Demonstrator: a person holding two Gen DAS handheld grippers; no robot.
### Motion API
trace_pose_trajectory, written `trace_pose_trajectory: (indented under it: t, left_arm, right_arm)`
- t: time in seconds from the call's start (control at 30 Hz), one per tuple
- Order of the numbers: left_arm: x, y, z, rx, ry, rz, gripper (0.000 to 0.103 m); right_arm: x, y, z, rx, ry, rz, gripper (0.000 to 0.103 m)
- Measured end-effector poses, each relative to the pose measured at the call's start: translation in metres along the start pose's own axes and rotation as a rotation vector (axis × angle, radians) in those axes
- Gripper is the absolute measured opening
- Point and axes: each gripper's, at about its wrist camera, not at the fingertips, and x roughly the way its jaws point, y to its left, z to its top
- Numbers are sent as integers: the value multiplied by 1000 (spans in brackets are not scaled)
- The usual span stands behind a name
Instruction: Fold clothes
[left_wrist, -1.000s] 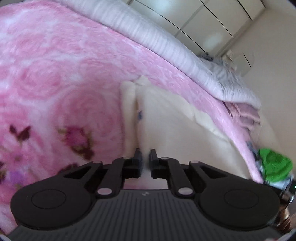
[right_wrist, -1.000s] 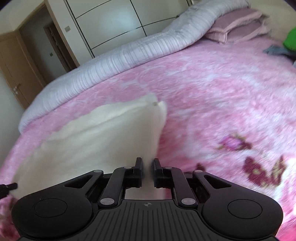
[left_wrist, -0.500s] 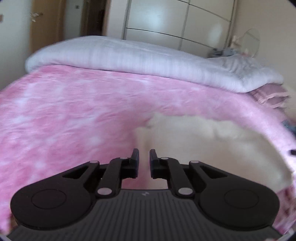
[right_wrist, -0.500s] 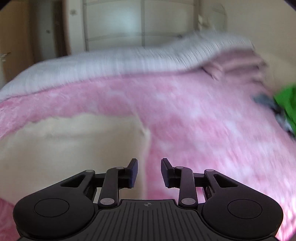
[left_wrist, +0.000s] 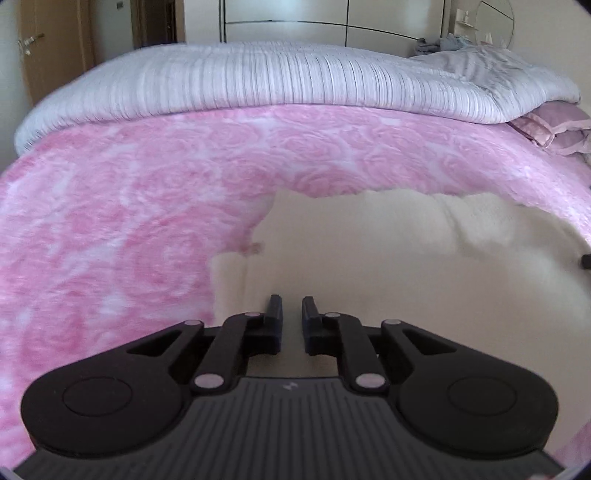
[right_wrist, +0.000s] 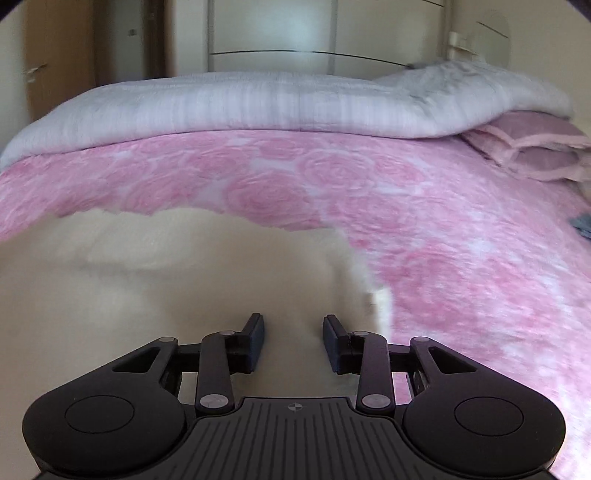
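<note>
garment: cream fleece piece (left_wrist: 388, 280) spread flat on pink blanket (left_wrist: 122, 229), near side of bed; looks soft, limp, light, probably fluffy enough to bunch under pinch
fold state: overlapping layer visible at left edge; how far folded, cannot tell
grab points: left corner near small tag (left_wrist: 255, 248); right corner (right_wrist: 376, 299); pinch edge deep, likely all layers
left gripper (left_wrist: 291, 321): low over garment's left part, aimed forward, fingers narrowly apart, nothing between
right gripper (right_wrist: 293, 339): low over right part, near right edge, fingers wide apart, empty
background: grey quilt (left_wrist: 277, 85) rolled at far side
</note>
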Motion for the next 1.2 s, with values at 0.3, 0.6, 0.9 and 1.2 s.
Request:
trace_pose_trajectory:
  t: [0.3, 0.6, 0.9, 1.2]
  left_arm:
    - [-49, -6, -40, -58, -12, 72, 12]
    - [-73, -35, -52, -30, 26, 217, 13]
    - [-122, -64, -63, 14, -7, 211, 14]
    - [-163, -85, -82, 17, -24, 158, 19]
  right_arm:
    - [-83, 17, -64, 48, -20, -20, 34]
    - [-114, 23, -70, 75, -35, -44, 34]
    - [-127, 49, -94, 31, 54, -62, 36]
    - [-170, 71, -115, 84, 95, -21, 38]
